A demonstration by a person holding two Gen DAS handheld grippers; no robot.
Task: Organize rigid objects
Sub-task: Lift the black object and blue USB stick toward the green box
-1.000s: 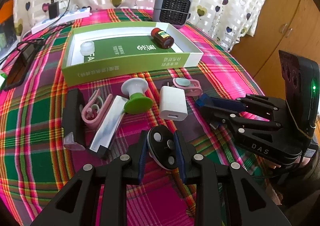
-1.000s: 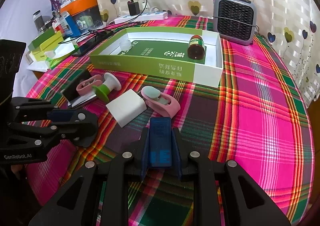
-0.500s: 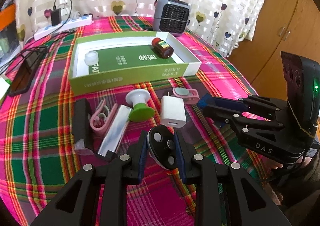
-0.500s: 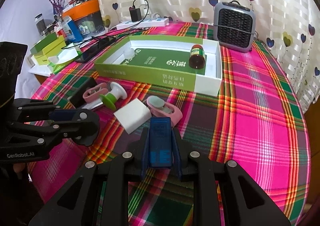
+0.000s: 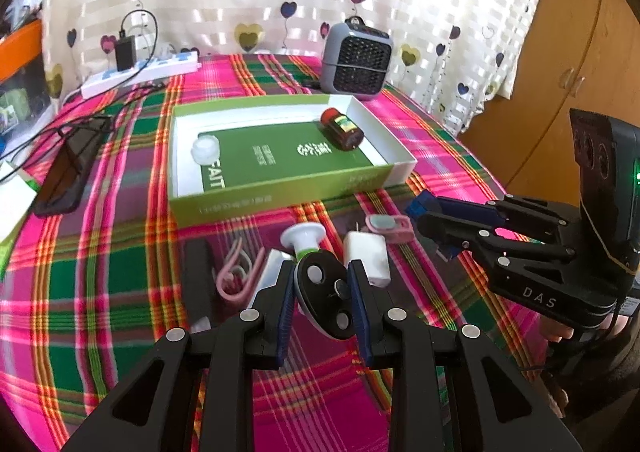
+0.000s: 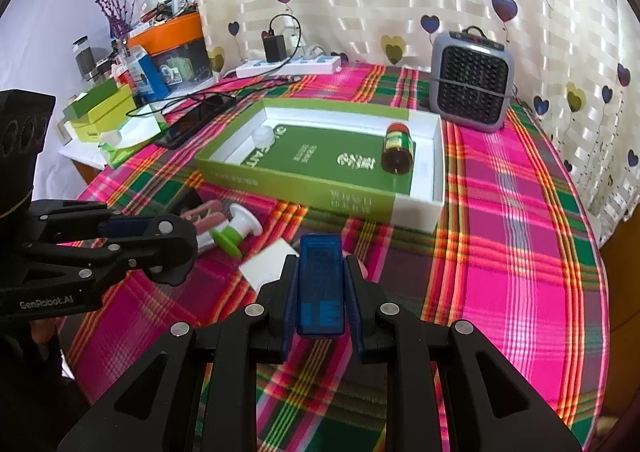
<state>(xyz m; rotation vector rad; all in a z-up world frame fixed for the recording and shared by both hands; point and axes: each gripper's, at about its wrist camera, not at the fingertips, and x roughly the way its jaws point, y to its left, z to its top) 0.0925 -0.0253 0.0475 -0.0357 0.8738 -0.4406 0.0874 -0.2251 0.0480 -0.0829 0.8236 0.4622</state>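
My left gripper (image 5: pixel 322 292) is shut on a black oval disc with silver studs (image 5: pixel 326 294), held above the plaid table. My right gripper (image 6: pixel 320 284) is shut on a blue translucent rectangular device (image 6: pixel 321 284), also lifted. The green and white open box (image 5: pixel 280 188) lies ahead; it holds a brown bottle (image 5: pixel 342 128) on its side and a white cap (image 5: pixel 206 148). In the right wrist view the box (image 6: pixel 304 188) and bottle (image 6: pixel 397 148) show too. Loose on the cloth are a white charger (image 5: pixel 368 256), a green-white suction piece (image 5: pixel 306 240) and two pink clips (image 5: pixel 236 276).
A grey heater (image 5: pixel 356 60) stands behind the box. A power strip (image 5: pixel 140 72) and a phone (image 5: pixel 68 168) with cables lie at the back left. A black bar (image 5: pixel 198 272) and a silver bar (image 5: pixel 272 268) lie near the clips. Clutter (image 6: pixel 132 92) sits beyond the table's left edge.
Both grippers have lifted and drawn back with their objects; the box and the loose items look farther away and lower. Nothing was let go.
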